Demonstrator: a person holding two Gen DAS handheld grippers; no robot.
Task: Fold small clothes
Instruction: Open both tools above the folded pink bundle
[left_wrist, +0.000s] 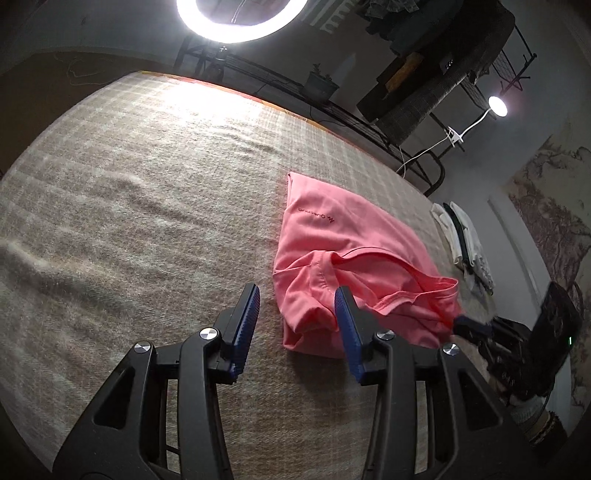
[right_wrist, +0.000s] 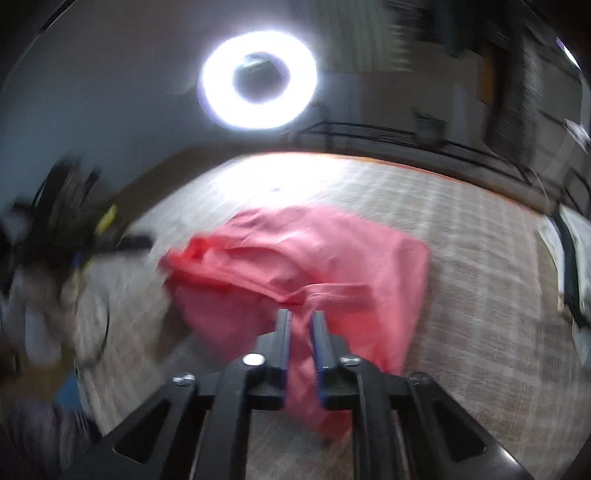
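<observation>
1. Left gripper (left_wrist: 297, 304) parted, nothing between pads, right fingertip at the pink shirt (left_wrist: 343, 254) edge.
2. Right gripper (right_wrist: 301, 319) pinched tight on a pink shirt (right_wrist: 310, 258) fold.
3. Half-folded on the checked blanket (left_wrist: 147, 177).
4. Ring light (left_wrist: 242, 20) beyond.

Right claw (right_wrist: 300, 321) clamped on pink shirt (right_wrist: 325, 254), over checked blanket (right_wrist: 480, 295).
</observation>
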